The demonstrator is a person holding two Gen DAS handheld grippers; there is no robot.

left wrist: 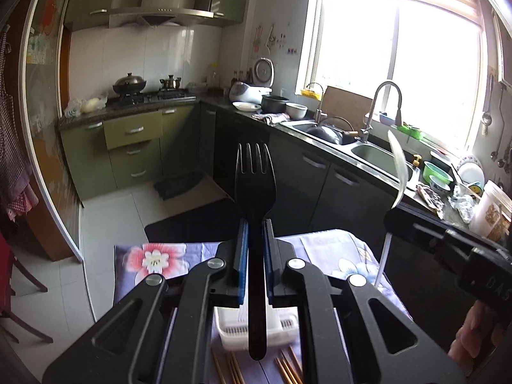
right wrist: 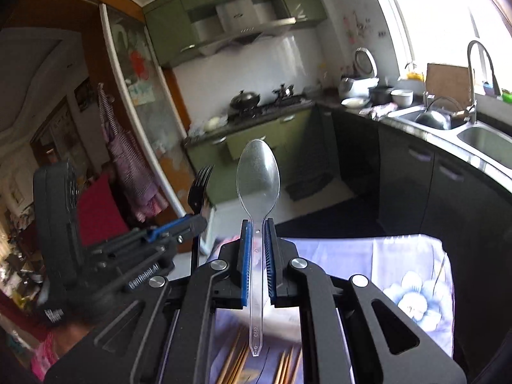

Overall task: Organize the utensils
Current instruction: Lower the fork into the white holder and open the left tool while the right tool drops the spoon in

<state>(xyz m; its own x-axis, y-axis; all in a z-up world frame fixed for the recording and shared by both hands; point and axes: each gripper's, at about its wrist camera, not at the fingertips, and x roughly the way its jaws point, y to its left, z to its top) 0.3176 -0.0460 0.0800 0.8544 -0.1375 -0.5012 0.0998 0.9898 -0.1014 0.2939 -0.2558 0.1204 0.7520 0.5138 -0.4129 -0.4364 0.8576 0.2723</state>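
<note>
Left gripper (left wrist: 256,243): clamped narrow on black fork (left wrist: 255,192), blue pads against the handle, tines up and away, long axis in line with the fingers, butt end hanging below the jaws. Right gripper (right wrist: 258,246): clamped narrow on clear spoon (right wrist: 258,179), bowl up and away, handle running straight down between the pads. Both held above the table with floral cloth (left wrist: 153,257). White slotted tray (left wrist: 252,329): below and just behind the left pair's fingertips, directly under the fork's handle end; not visible in the right view, so judged nearer the left hand. Wooden chopsticks (left wrist: 288,369): loose on the cloth on the near side of the tray, in two bunches, long axes roughly parallel to the held handles. Materials: fork opaque matt plastic, rigid, four tines; spoon thin transparent plastic, glossy, embossed lettering near the handle tip, likely slippery; tray moulded plastic with ventilated wall; chopsticks pale slender wood; cloth soft, lightly wrinkled. Coming move, by judgement: downward, handle first, toward the tray.
</note>
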